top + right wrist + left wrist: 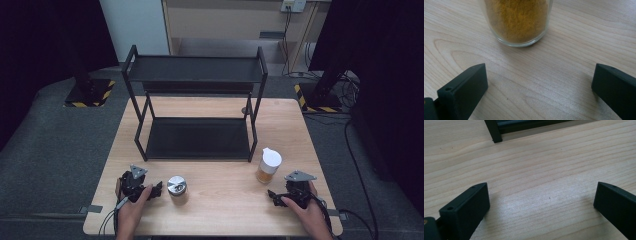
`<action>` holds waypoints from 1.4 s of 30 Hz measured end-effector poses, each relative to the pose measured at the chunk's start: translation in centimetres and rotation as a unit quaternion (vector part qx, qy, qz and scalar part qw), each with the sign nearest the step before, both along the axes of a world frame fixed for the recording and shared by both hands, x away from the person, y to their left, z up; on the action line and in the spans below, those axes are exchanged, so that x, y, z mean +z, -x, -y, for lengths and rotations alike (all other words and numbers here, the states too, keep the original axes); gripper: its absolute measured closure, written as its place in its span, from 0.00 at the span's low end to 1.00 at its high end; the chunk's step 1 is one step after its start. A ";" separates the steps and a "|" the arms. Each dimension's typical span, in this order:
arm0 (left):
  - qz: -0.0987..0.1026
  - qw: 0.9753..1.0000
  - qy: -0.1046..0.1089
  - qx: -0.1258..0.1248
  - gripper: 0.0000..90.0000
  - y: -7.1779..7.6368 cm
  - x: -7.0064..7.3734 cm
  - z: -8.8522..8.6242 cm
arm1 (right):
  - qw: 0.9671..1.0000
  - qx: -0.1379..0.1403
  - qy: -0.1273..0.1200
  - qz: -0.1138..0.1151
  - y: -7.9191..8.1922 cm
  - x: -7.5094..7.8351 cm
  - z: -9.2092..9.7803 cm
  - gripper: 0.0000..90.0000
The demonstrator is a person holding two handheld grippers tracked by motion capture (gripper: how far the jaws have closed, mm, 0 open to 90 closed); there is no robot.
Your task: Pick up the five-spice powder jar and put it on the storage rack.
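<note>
One camera looks down on my whole table (220, 200) from above. My two gripper cameras sit low, very close to the wood; the right one faces the jar (517, 22).

Bare wooden tabletop (225, 200) lies open between the wide-spread jaws of the left gripper (159, 188) and of the right gripper (270, 195), nothing between either pair. Just beside the left gripper stands a small silver-lidded jar (176, 188); a glass jar of yellow powder with white cap (268, 165) stands near the right gripper, ahead of its jaws. Black two-tier metal shelf rack (196, 100) blocks the table's far half, with open room between its tiers.
</note>
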State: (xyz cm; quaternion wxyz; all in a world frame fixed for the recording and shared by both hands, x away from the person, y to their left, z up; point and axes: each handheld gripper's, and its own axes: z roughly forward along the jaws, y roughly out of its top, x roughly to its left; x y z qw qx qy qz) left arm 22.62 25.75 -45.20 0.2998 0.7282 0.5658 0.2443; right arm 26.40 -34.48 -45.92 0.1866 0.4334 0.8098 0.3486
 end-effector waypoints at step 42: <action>-0.001 1.000 0.003 0.003 0.02 0.0 0.4 -0.5 | 1.000 0.000 0.000 0.000 0.0 0.0 0.0 0.02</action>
